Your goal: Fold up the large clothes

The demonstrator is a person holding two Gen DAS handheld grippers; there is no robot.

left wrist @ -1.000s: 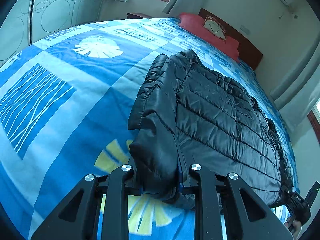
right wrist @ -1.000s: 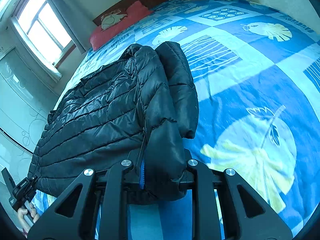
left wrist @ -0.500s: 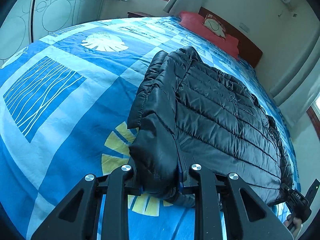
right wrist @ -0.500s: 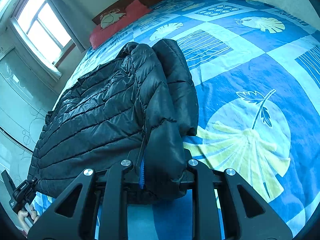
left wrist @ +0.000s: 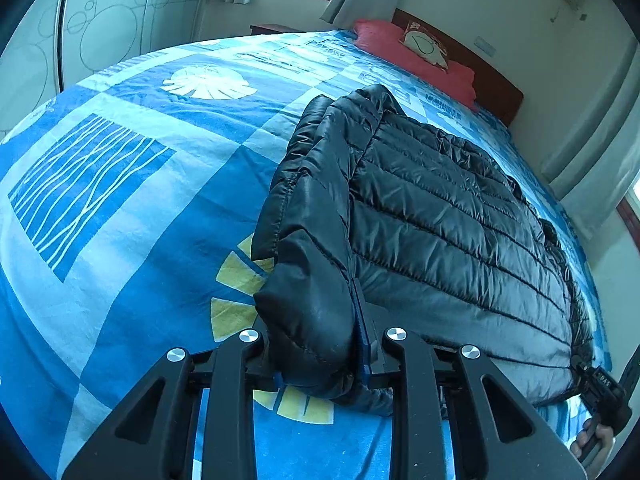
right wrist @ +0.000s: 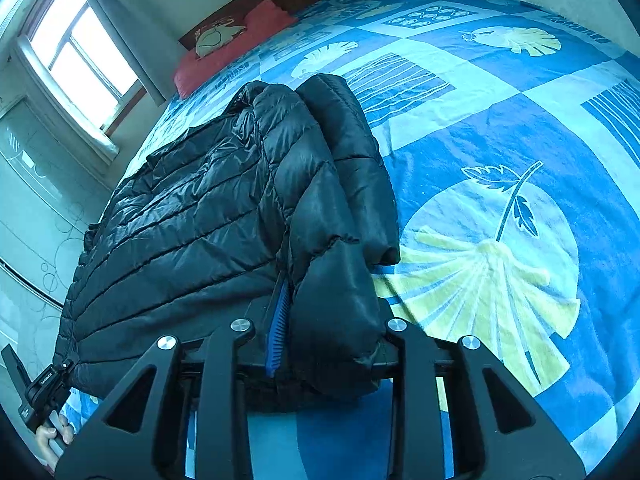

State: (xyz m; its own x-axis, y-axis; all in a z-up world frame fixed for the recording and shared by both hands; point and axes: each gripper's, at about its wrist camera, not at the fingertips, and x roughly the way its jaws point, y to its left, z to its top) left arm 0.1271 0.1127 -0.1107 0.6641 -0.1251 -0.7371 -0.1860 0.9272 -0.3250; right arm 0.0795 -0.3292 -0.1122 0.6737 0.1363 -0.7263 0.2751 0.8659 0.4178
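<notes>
A black quilted puffer jacket (left wrist: 440, 216) lies spread on the bed, its sleeves folded in along both sides. My left gripper (left wrist: 320, 364) is shut on the jacket's near left corner, where hem and sleeve cuff bunch between the fingers. My right gripper (right wrist: 320, 356) is shut on the jacket (right wrist: 192, 216) at its near right corner, with a blue zipper edge showing beside the cuff. Each gripper also shows at the far edge of the other's view, held by a hand.
The bed has a blue patterned cover (left wrist: 120, 184) with leaf prints. A red pillow (left wrist: 416, 52) lies against the wooden headboard (left wrist: 496, 92). A window (right wrist: 80, 52) with curtains and a glass wardrobe door (left wrist: 112, 28) stand beside the bed.
Both grippers have drawn back toward the foot of the bed with the jacket's corners held, dragging the jacket across the cover. Both grips are unchanged.
</notes>
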